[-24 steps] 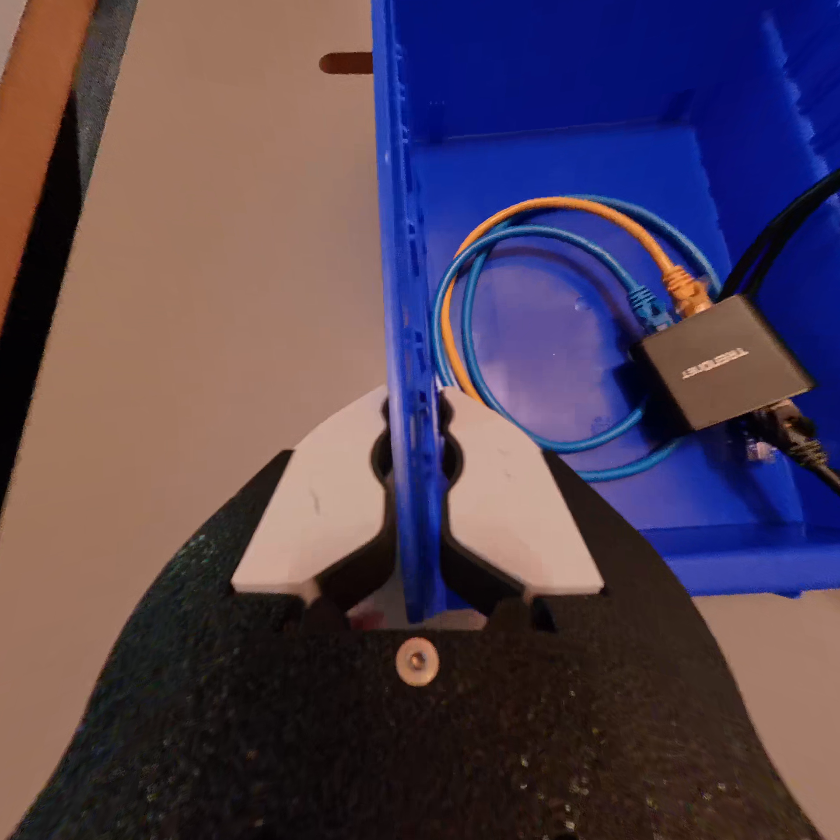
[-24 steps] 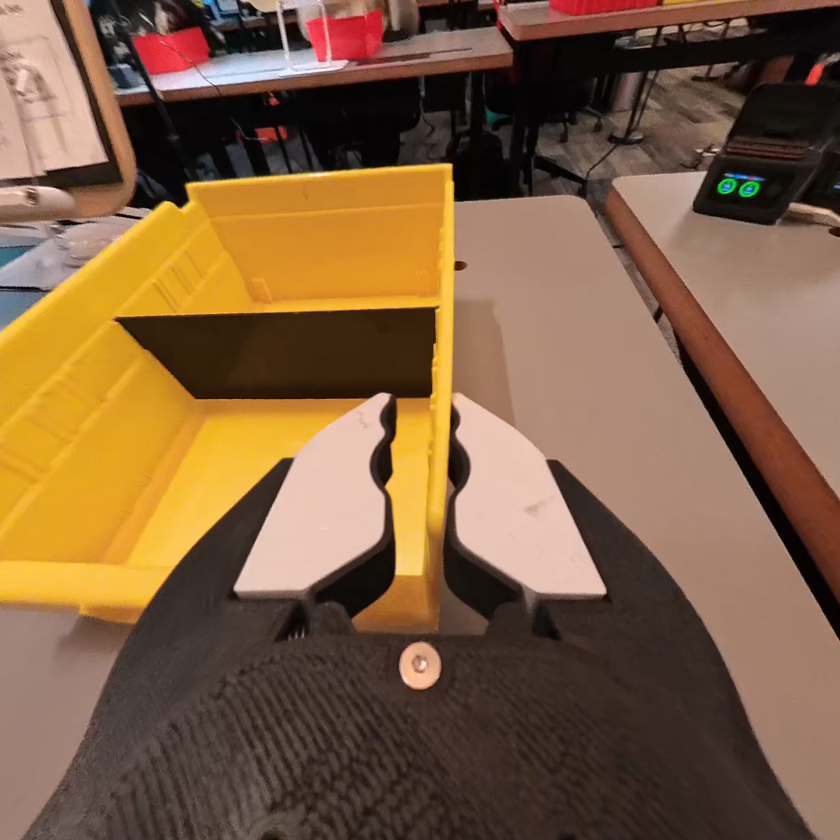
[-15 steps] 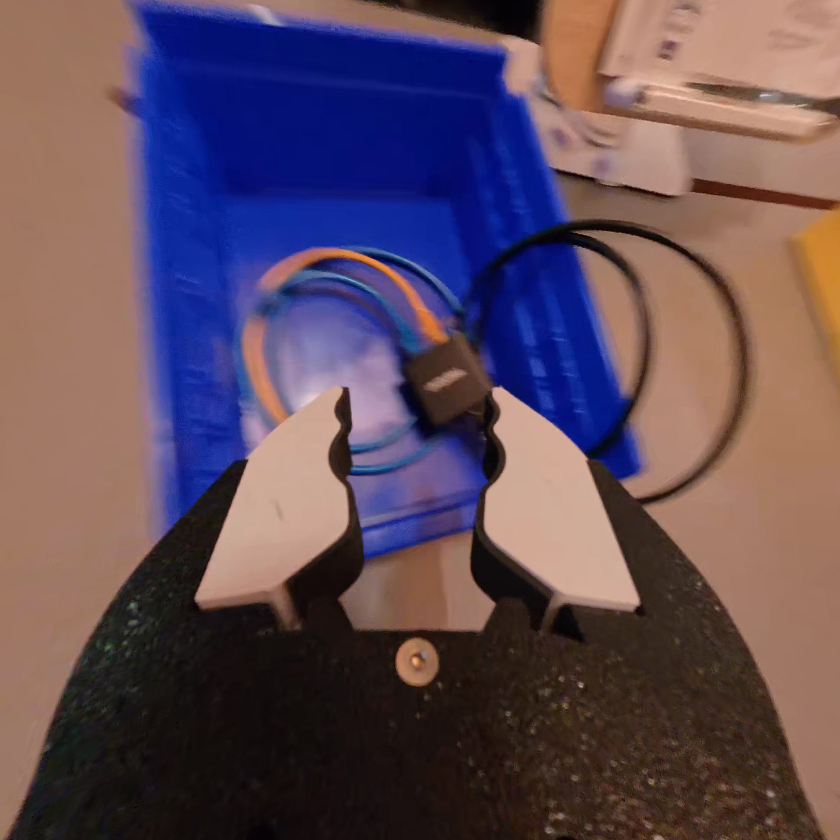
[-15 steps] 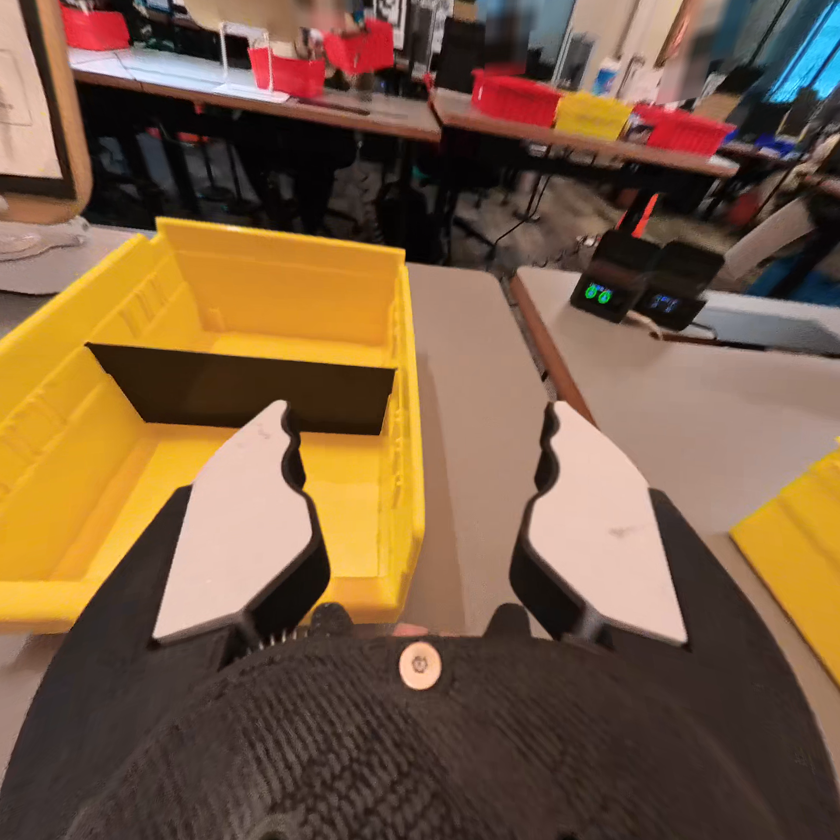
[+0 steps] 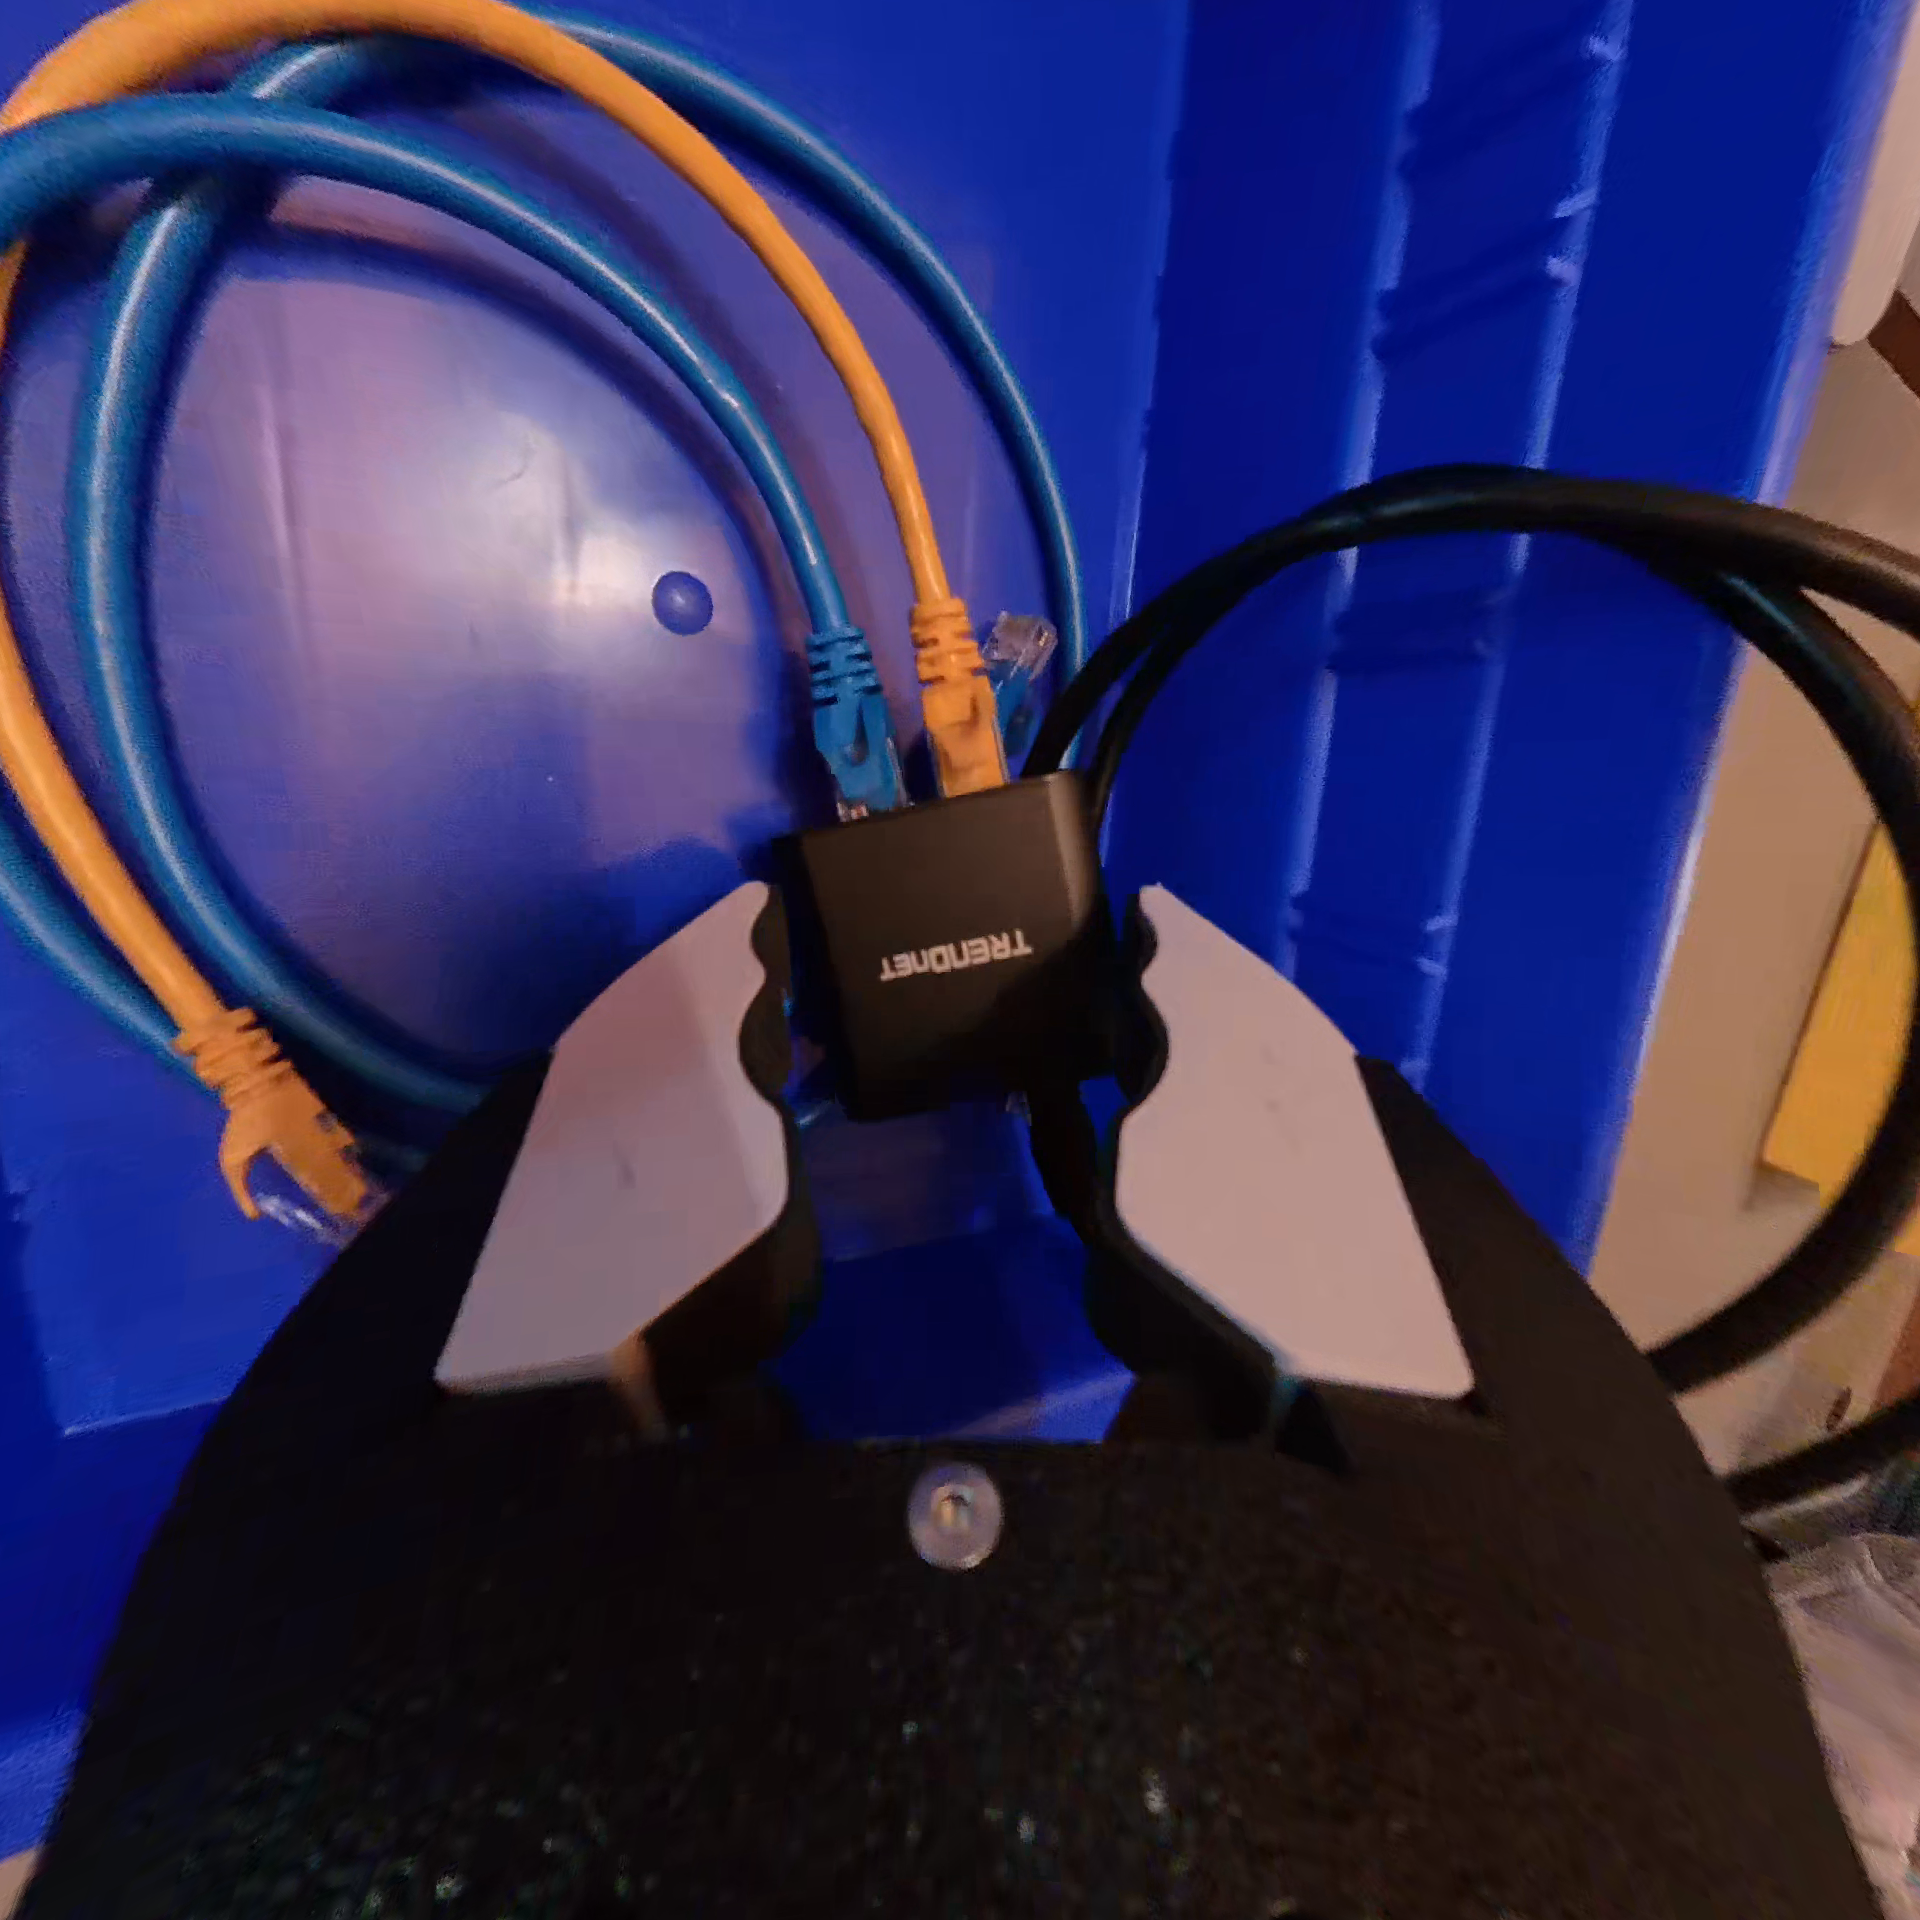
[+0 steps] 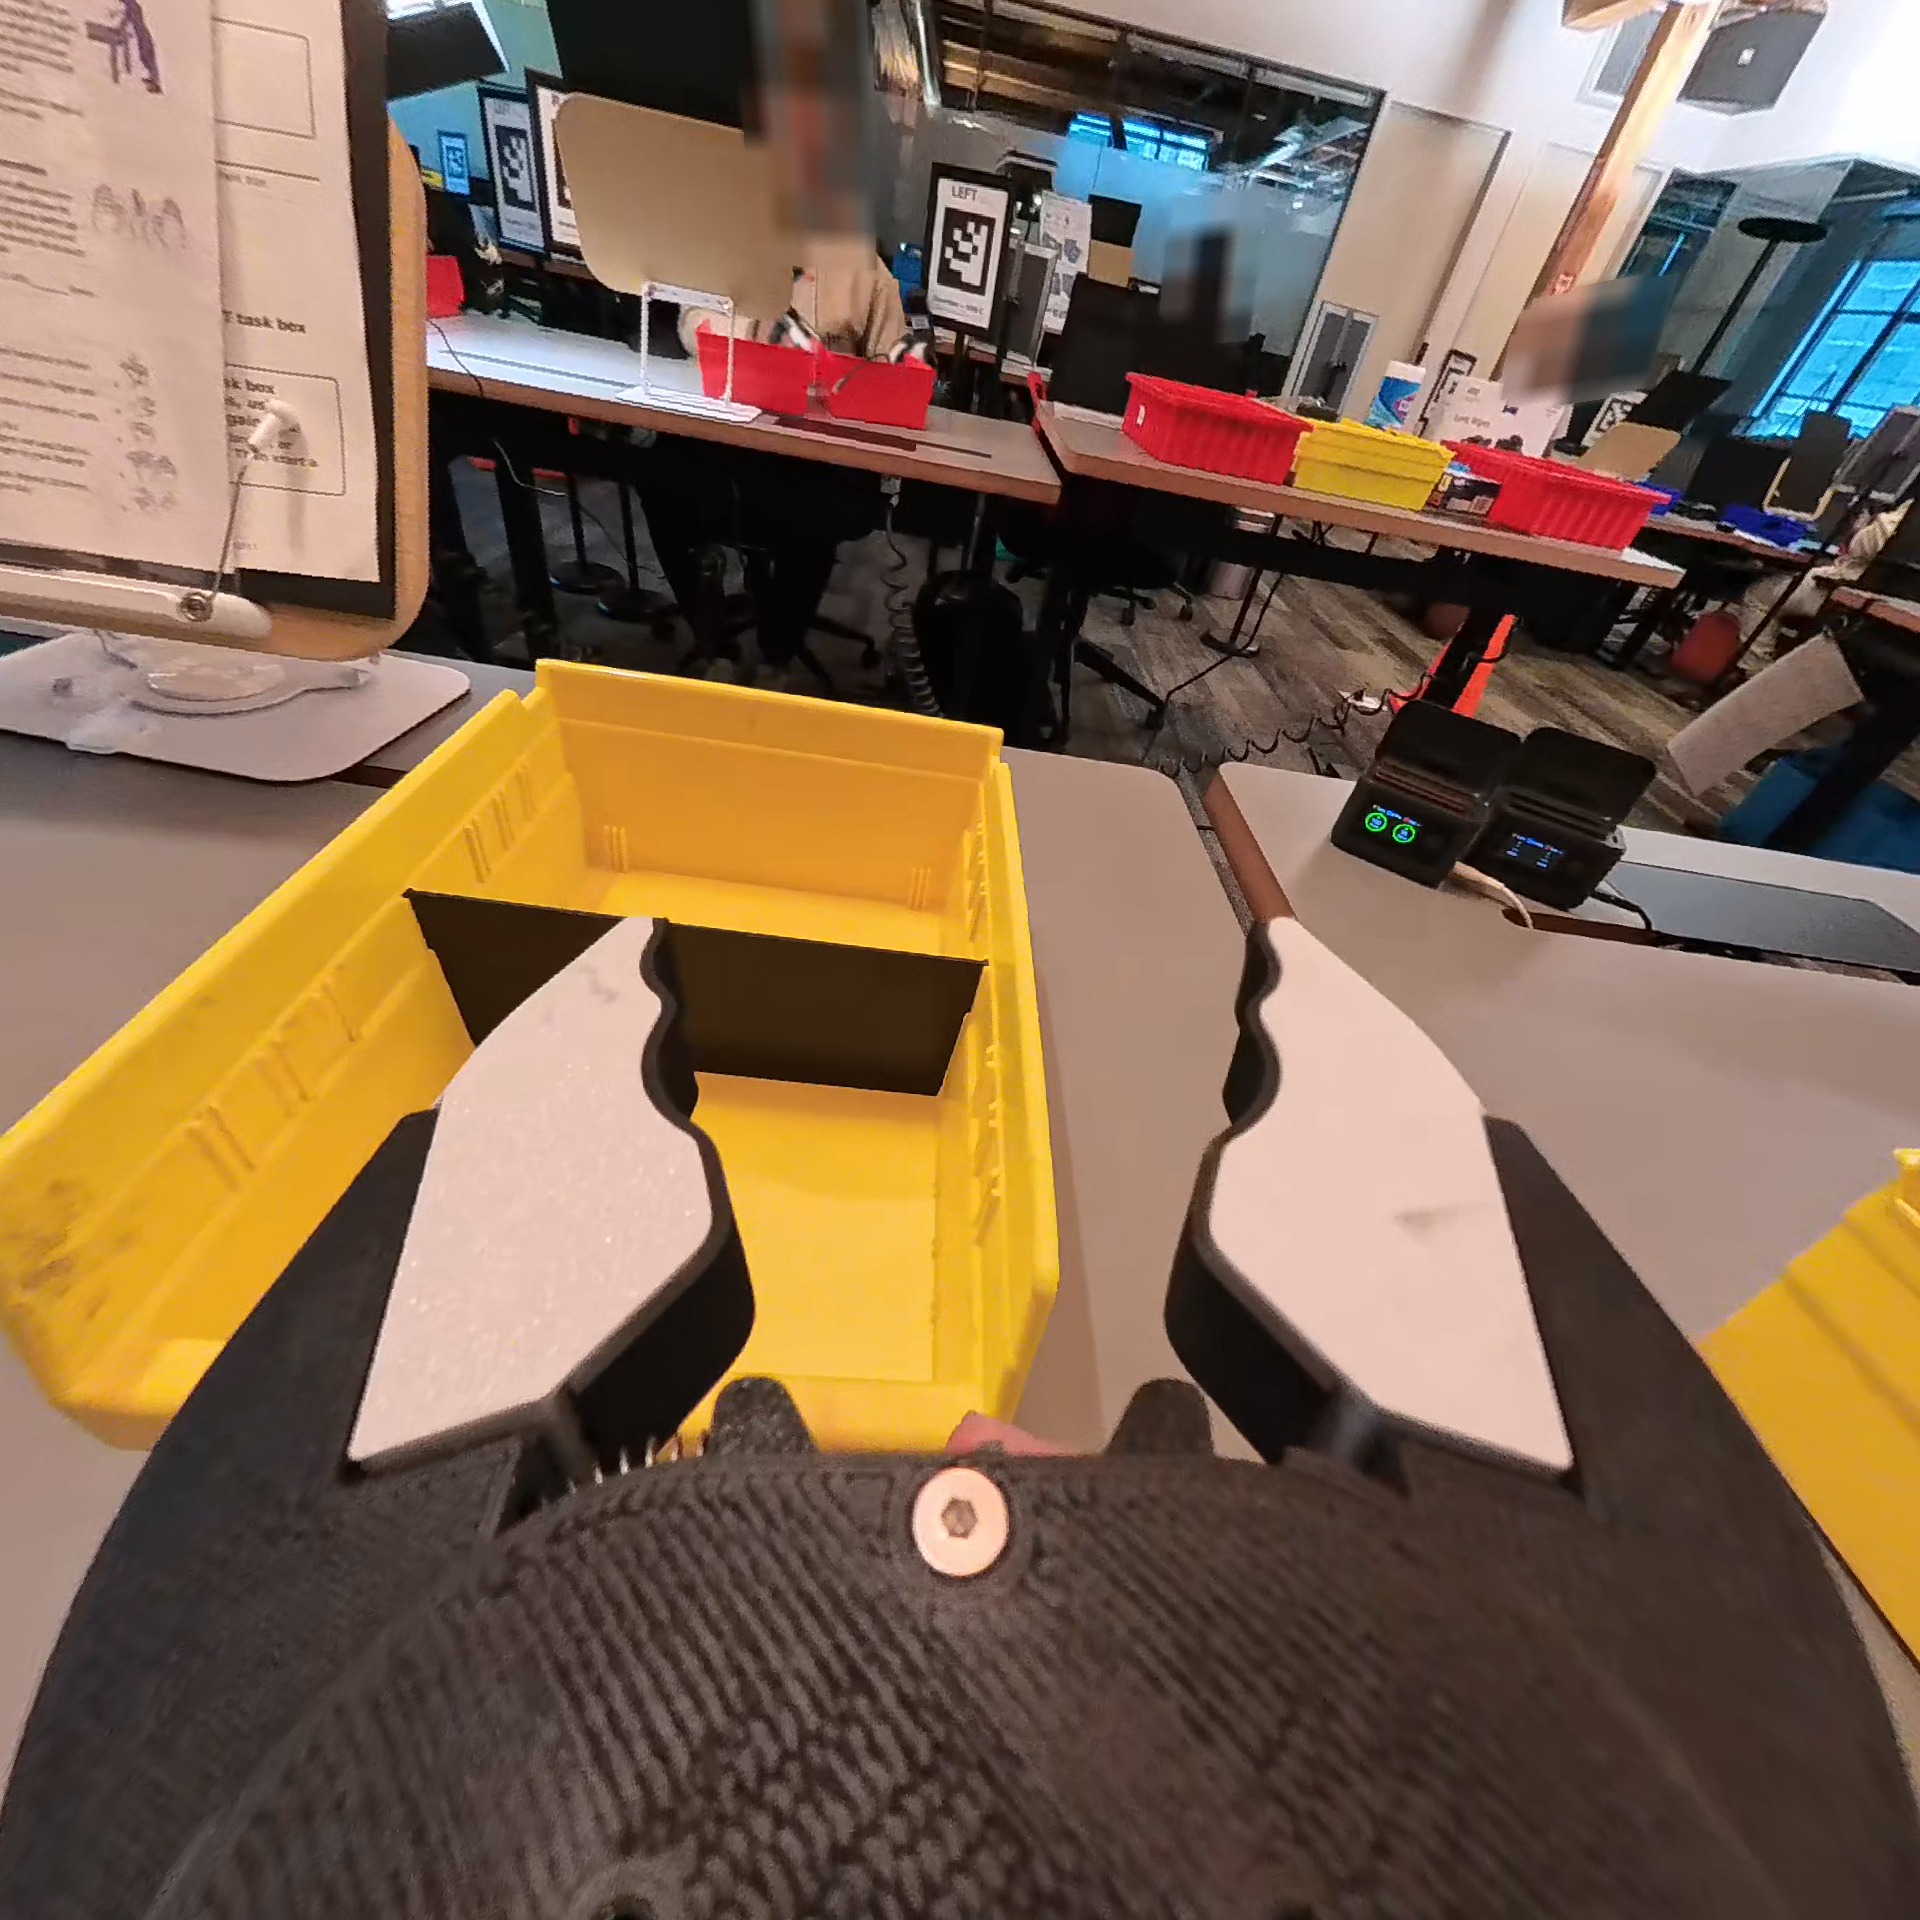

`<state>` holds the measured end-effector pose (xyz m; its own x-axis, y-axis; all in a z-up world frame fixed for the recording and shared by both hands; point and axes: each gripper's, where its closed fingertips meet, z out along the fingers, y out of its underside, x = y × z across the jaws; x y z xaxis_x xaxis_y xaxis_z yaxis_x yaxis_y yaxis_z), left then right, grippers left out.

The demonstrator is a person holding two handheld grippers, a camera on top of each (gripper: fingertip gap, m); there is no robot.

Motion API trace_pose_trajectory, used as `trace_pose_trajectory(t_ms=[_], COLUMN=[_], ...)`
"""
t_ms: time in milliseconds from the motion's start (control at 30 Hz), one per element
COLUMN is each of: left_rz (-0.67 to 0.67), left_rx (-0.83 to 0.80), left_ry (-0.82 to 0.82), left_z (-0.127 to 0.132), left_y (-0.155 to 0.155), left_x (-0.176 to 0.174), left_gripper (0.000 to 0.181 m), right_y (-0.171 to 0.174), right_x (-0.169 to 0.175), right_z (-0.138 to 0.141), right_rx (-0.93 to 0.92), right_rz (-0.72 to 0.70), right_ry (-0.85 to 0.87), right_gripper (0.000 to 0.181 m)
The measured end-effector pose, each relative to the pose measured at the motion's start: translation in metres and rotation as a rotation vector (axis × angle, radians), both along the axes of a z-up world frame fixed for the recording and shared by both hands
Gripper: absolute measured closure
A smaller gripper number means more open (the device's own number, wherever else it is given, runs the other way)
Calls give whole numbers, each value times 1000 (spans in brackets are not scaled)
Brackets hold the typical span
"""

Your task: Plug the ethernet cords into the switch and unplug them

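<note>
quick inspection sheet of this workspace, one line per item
surface: grey table, bins resting on it
job's things: black switch in blue bin; blue cord and orange cord ends at its ports
clutter: yellow bin with black divider, both compartments empty
grippers: left hand-held gripper open, fingers flanking the switch; right hand-held gripper open, holding nothing
cables: black cable loops over the bin wall; orange cord's other end loose
surroundings: document stand, red bins, person at far table
</note>
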<state>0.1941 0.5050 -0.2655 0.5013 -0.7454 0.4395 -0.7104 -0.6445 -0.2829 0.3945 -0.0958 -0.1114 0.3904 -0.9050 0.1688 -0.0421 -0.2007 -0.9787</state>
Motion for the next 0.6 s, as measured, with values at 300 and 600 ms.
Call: trace_pose_trajectory(t_ms=[300, 600], left_rz=[-103, -187], left_rx=[73, 305], left_ry=[82, 49], left_z=[-10, -2], left_y=[-10, 2], left_x=[-5, -3], left_gripper=[112, 117], right_y=[6, 11], right_x=[-4, -12], right_z=[3, 14], right_rx=[-7, 2], right_rz=[31, 54], right_ry=[-9, -31], right_gripper=[87, 91])
